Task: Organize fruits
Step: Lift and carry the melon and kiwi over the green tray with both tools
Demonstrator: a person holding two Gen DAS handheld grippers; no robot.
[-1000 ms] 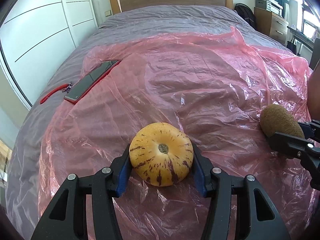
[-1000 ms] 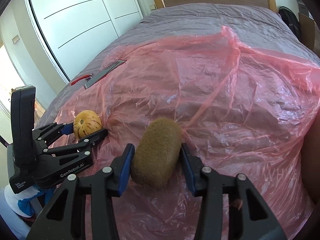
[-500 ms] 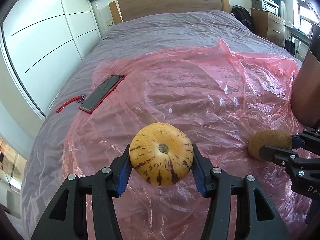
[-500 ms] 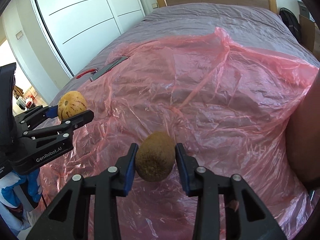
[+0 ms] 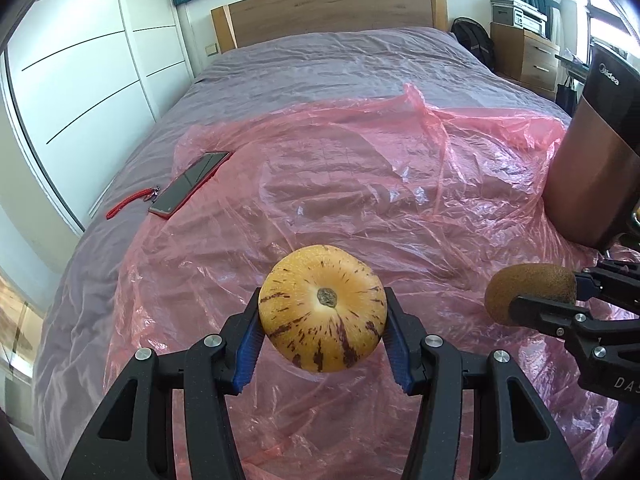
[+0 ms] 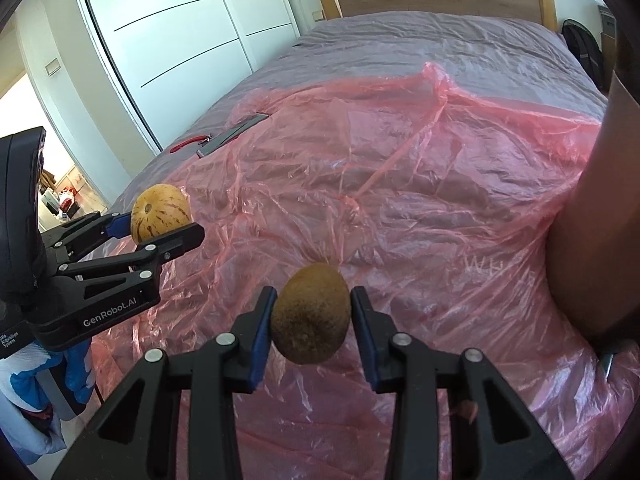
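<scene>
My left gripper (image 5: pixel 322 336) is shut on a round yellow melon with purple streaks (image 5: pixel 322 307) and holds it in the air above the pink plastic sheet (image 5: pixel 360 184). The melon also shows in the right wrist view (image 6: pixel 160 212), held by the left gripper (image 6: pixel 160 224). My right gripper (image 6: pixel 312 328) is shut on a brown fuzzy kiwi (image 6: pixel 311 313), lifted above the sheet (image 6: pixel 400 200). The kiwi shows at the right of the left wrist view (image 5: pixel 530 290), with the right gripper (image 5: pixel 536 296) around it.
The sheet covers a grey bed (image 5: pixel 340 60) with a wooden headboard (image 5: pixel 328 12). A phone with a red strap (image 5: pixel 188 184) lies at the sheet's left edge. A tall copper-coloured appliance (image 5: pixel 592 168) stands at the right. White wardrobe doors (image 6: pixel 180 32) are on the left.
Both grippers have risen from the sheet, each carrying its fruit. The bed looks farther below and the copper appliance has come into the left wrist view.
</scene>
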